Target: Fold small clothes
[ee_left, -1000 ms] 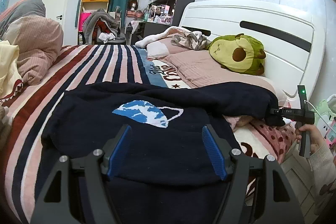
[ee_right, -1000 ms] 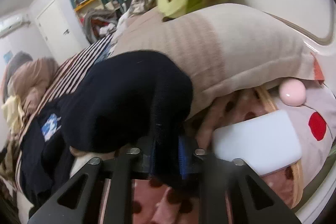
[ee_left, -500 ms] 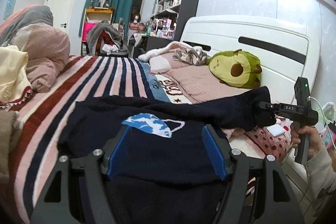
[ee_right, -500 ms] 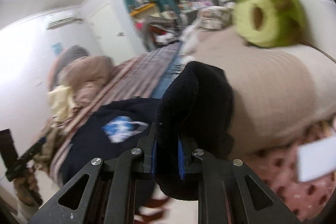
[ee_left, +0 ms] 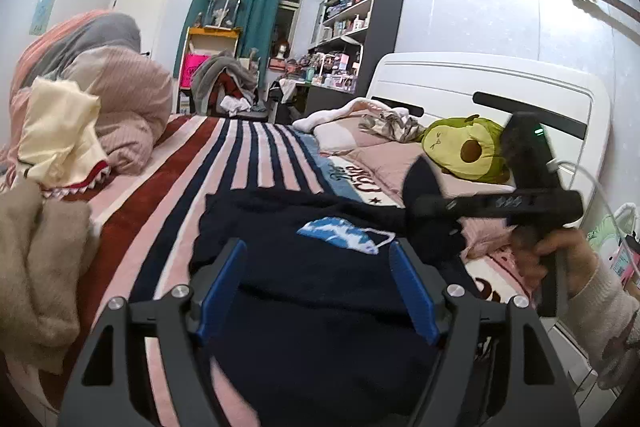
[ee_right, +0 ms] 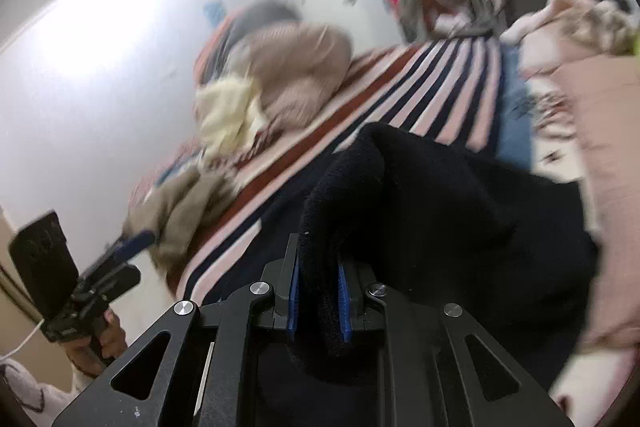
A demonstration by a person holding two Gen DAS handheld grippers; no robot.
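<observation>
A navy sweater (ee_left: 320, 291) with a blue and white print (ee_left: 344, 235) lies flat on the striped bed. My left gripper (ee_left: 316, 287) is open and empty, hovering just above the sweater's lower part. My right gripper (ee_right: 318, 301) is shut on the navy sleeve (ee_right: 360, 195) and holds it lifted over the sweater body. In the left wrist view the right gripper (ee_left: 416, 205) reaches in from the right with the sleeve end (ee_left: 420, 183) in it, above the print's right edge.
A striped bedspread (ee_left: 248, 163) covers the bed. A heap of pink duvet and cream cloth (ee_left: 80, 123) lies at the left, a beige garment (ee_left: 36, 259) near left. Pillows and a green avocado plush (ee_left: 464, 151) sit by the white headboard (ee_left: 500, 91).
My right gripper has carried the sleeve from the pillow side leftward and inward over the sweater body, turning to face across the bed. My left gripper has risen slightly and stays open.
</observation>
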